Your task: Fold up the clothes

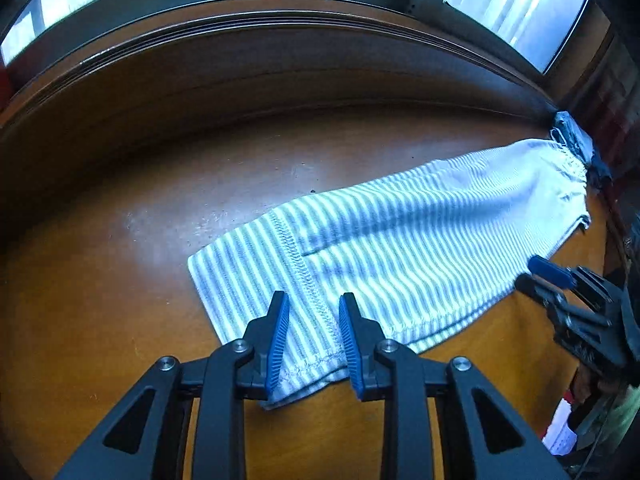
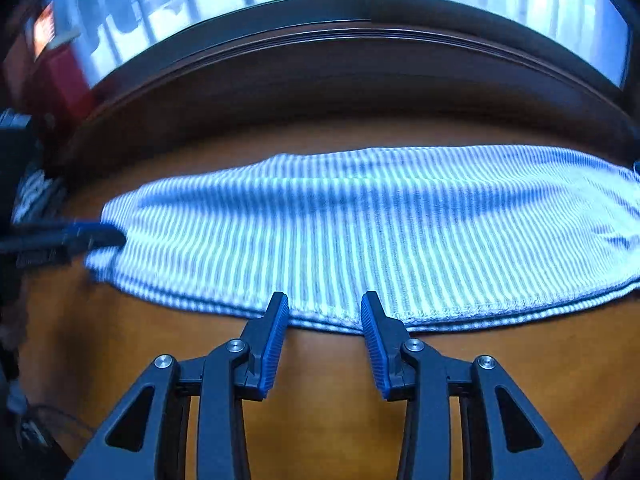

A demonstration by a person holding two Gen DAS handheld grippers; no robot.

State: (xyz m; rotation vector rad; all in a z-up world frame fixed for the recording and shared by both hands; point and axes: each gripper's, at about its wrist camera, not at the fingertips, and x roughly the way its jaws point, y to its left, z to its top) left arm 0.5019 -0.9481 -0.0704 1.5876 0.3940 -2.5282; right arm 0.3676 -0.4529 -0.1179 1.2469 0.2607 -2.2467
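Your left hand-held gripper (image 1: 314,312) and right hand-held gripper (image 2: 324,312) both sit released at the striped garment's (image 1: 400,240) near hem, probably lined up to pinch for the next fold.

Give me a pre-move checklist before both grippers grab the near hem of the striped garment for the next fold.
1. Left gripper open, fingers straddling the hem end of the striped garment: ok.
2. Right gripper open at the near hem: ok.
3. Fingertips low enough to catch every layer at the hem: cannot tell.
4. Garment lies flat on the table, only faint ripples: ok.
5. Far end free: not ok, it touches dark clutter at the table's corner.
6. Grippers well apart along the hem: ok.
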